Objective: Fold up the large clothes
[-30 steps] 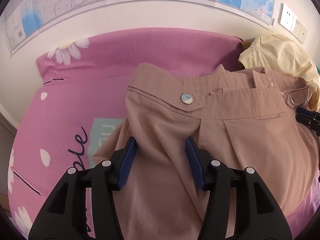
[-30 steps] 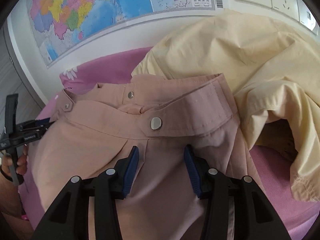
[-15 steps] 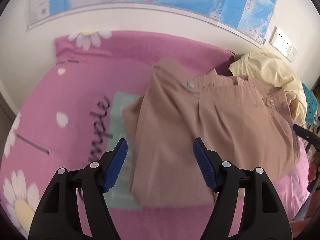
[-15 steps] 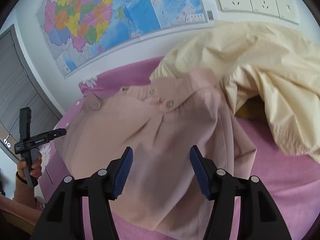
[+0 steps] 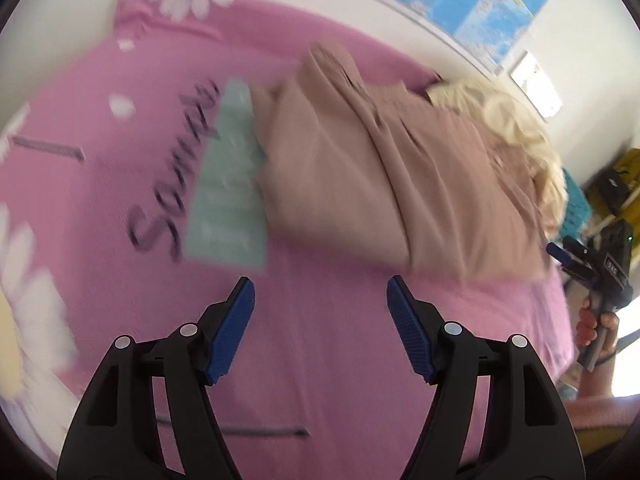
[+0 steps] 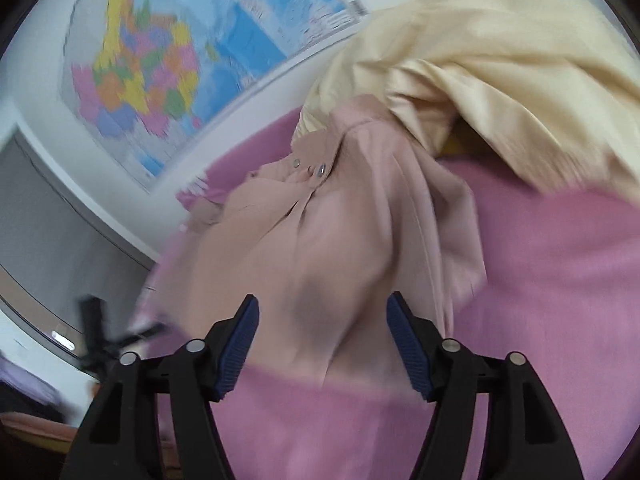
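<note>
Pink bedspread (image 5: 328,360) underneath everything, printed with daisies and dark script. Against the far wall, a rumpled cream garment (image 6: 500,64), its near edge touching the folded piece. Between those, dusty-pink trousers (image 5: 380,176), folded into a compact bundle and lying flat on the spread, waistband and snaps toward the wall.

A second ago gripped in both tongs close to the waistband; now let go and left behind. Left gripper (image 5: 320,320) spread wide, nothing between the blue pads, pulled back over bare bedspread just short of the bundle's near edge. Right gripper (image 6: 322,340) likewise spread wide and empty above the hem, seen at the far right in the left view (image 5: 580,260). Heavy motion blur in both views, so probably still retreating, though hard to say for certain.

Fold on this piece apparently finished; cream garment likely next.
</note>
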The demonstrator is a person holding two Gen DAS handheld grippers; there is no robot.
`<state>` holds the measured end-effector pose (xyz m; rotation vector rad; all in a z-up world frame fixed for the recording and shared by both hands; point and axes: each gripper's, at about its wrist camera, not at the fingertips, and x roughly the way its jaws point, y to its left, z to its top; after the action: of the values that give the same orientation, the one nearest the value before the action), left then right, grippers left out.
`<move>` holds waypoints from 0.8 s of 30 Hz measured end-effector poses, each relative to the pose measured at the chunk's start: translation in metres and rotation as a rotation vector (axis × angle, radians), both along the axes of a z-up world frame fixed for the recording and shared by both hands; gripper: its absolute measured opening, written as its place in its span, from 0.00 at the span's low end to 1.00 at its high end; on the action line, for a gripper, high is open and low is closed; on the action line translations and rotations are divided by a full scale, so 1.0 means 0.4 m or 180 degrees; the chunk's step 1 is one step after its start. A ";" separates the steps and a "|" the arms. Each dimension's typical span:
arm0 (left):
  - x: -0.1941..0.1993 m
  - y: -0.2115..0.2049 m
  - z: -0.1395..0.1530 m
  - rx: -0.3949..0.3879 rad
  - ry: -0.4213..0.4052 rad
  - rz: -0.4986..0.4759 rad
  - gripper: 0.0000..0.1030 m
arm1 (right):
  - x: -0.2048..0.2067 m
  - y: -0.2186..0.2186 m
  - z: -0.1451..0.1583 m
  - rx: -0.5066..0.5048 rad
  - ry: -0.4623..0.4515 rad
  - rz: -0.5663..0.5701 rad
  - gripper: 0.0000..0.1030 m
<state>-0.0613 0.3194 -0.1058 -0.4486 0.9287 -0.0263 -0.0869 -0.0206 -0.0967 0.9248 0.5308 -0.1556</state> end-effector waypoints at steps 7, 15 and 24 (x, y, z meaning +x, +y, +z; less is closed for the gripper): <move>0.023 -0.051 -0.009 -0.0221 -0.0040 -0.0221 0.70 | -0.062 0.100 -0.099 0.0771 -0.0043 0.0094 0.66; 0.122 -0.107 -0.017 -0.0421 -0.0057 -0.0391 0.76 | 0.033 0.081 -0.100 0.0594 -0.0048 -0.0310 0.67; 0.224 -0.063 -0.025 -0.0955 -0.0157 -0.0133 0.82 | 0.153 0.043 -0.099 0.0409 -0.0110 -0.0818 0.80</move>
<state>0.0284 0.2941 -0.1157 -0.7031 0.8884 -0.2160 -0.0257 -0.0035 -0.1365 1.1181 0.3917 -0.3400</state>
